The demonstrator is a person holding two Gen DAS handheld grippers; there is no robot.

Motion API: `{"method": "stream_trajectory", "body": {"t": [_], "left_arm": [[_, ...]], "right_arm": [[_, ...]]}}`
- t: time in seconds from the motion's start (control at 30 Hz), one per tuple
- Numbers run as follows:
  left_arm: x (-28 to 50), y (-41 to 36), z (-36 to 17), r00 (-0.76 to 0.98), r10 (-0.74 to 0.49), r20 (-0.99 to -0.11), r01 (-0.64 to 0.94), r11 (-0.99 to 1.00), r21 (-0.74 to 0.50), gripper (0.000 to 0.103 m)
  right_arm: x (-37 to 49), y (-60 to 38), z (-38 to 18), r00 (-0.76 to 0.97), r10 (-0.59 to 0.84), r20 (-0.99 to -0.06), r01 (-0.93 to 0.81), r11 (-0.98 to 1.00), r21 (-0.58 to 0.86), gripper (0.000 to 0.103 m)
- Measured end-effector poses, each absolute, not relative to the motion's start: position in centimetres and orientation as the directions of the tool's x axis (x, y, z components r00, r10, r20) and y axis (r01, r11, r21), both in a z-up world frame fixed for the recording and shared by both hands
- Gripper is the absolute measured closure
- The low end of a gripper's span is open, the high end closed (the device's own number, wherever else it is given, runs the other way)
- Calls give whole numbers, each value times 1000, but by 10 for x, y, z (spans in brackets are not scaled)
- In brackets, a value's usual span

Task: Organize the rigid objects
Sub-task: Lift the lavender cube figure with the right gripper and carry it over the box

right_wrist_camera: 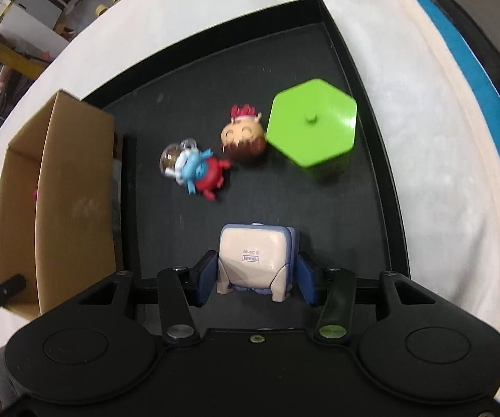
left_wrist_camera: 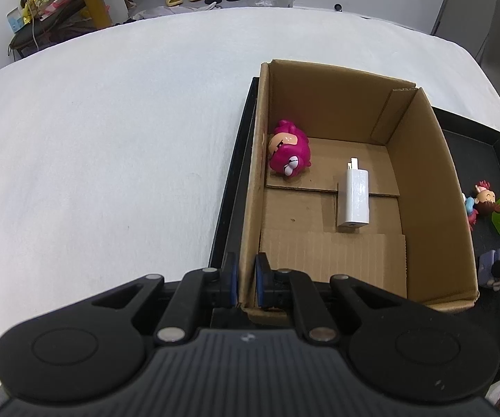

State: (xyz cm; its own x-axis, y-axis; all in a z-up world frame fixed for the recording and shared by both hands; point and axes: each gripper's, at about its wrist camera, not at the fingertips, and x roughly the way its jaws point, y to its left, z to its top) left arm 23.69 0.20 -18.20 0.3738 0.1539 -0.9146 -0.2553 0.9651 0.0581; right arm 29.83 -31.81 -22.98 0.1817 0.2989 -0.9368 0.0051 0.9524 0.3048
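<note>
White cloth covers the table (left_wrist_camera: pixel 93 139), which carries a shallow black plastic tray (right_wrist_camera: pixel 336 52) and, standing in the tray's left part, an open brown cardboard box (left_wrist_camera: pixel 319 104).

**Left gripper.** The left gripper (left_wrist_camera: pixel 246 278) is clamped on the near left wall of the cardboard box, one blue pad on each face of the wall. This steadies the box; keep the grip firm and do not lift.

**Box contents.** A magenta plastic figurine (left_wrist_camera: pixel 289 153) lies against the left wall, and a white rectangular plug-in charger (left_wrist_camera: pixel 353 198) lies flat near the middle of the floor.

**Right gripper.** The right gripper (right_wrist_camera: pixel 255 278) points steeply down over a cream and pale-blue blocky toy figure (right_wrist_camera: pixel 258 257) at the near side of the tray. Its blue pads sit on either side of the toy's lower body. The left pad appears to touch; a narrow gap seems to remain at the right pad, so a secure grasp is not confirmed.

**Procedure, as judged.**
1. Centre the toy between the pads before lifting.
2. Squeeze across the flat sides, not the feet, which may slip.
3. Lift clear of the box rim, then carry left.
4. Release over bare floor, clear of the charger.

**Remaining items.** A blue-and-red figurine (right_wrist_camera: pixel 197 170), a brown-haired round-headed figurine (right_wrist_camera: pixel 244 139) and a green hexagonal plastic container (right_wrist_camera: pixel 314 128) remain further back in the tray.
</note>
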Motion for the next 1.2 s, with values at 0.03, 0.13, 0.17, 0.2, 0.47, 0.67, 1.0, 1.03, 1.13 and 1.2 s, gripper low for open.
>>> {"method": "stream_trajectory", "body": {"t": [0.03, 0.13, 0.17, 0.2, 0.47, 0.67, 1.0, 1.03, 1.13, 1.2], "left_arm": [[237, 2, -182, 374, 154, -914, -256, 965, 58, 94], [237, 2, -182, 377, 153, -914, -252, 966, 58, 94], [237, 1, -182, 377, 154, -913, -251, 966, 59, 94], [236, 1, -182, 377, 154, -913, -249, 967, 60, 94], [234, 2, -181, 378, 151, -913, -248, 967, 57, 94], [235, 3, -180, 377, 143, -915, -254, 966, 46, 94], [233, 7, -179, 385, 125, -914, -257, 966, 24, 94], [233, 7, -179, 385, 124, -914, -257, 966, 23, 94], [232, 8, -178, 389, 120, -913, -258, 966, 17, 94], [231, 8, -178, 392, 114, -913, -261, 965, 8, 94]], "right_arm": [[296, -317, -229, 180, 293, -939, 0, 955, 298, 55], [293, -311, -230, 182, 261, -948, -17, 965, 262, 55], [292, -309, -231, 184, 245, -952, -19, 969, 246, 55], [292, -307, -232, 186, 234, -954, -22, 972, 234, 55], [289, -292, -238, 224, 154, -962, -54, 988, 145, 56], [285, -295, -236, 242, 161, -957, -60, 987, 151, 58], [274, -302, -212, 277, 207, -938, -59, 978, 199, 59], [274, -303, -209, 282, 209, -936, -58, 978, 200, 59], [273, -303, -197, 299, 212, -930, -59, 977, 204, 59], [272, -302, -190, 308, 215, -927, -56, 977, 208, 59]]}}
